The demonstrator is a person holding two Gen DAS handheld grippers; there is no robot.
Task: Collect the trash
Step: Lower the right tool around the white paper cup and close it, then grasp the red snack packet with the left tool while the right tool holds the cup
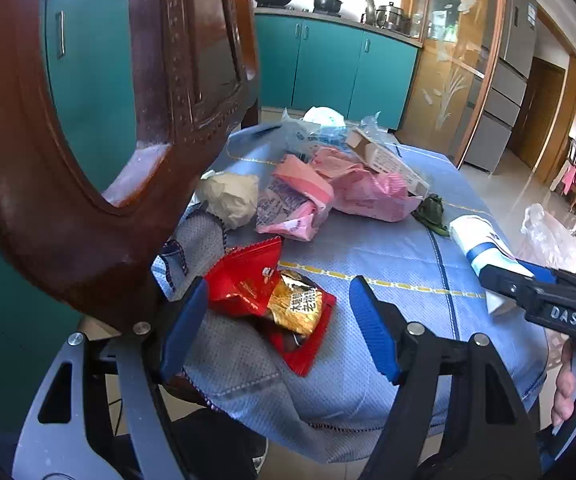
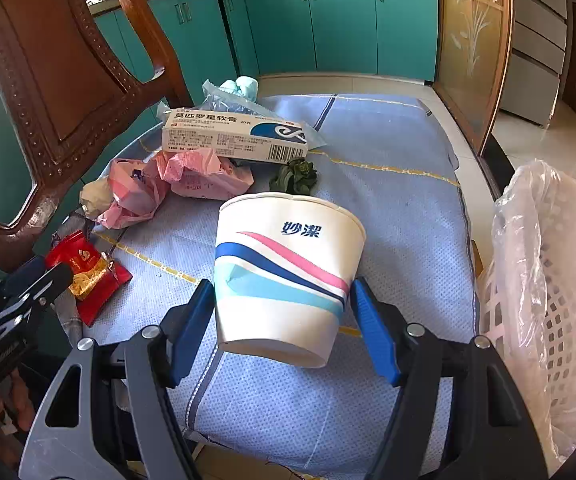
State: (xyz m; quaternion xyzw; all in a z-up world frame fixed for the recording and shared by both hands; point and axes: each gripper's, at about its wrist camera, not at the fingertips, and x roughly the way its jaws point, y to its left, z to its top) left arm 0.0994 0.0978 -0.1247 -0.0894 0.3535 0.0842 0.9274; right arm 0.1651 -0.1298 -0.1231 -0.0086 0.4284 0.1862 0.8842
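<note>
A red and gold snack wrapper [image 1: 276,300] lies crumpled on the blue cloth near the table's front left corner. My left gripper [image 1: 278,322] stands open around it, one blue pad on each side, neither pressing. In the right wrist view a white paper cup [image 2: 288,272] with blue and pink stripes is tilted, its base toward the camera. My right gripper [image 2: 282,328] is shut on it, a pad against each side. The same cup [image 1: 483,248] shows at the right of the left wrist view.
A carved wooden chair back [image 1: 68,200] rises close on the left. Pink plastic bags [image 1: 359,188], a white ointment box [image 2: 232,136], a crumpled paper ball [image 1: 232,196] and a green scrap [image 2: 295,176] lie farther back. A white bag-lined basket [image 2: 547,300] stands at the right.
</note>
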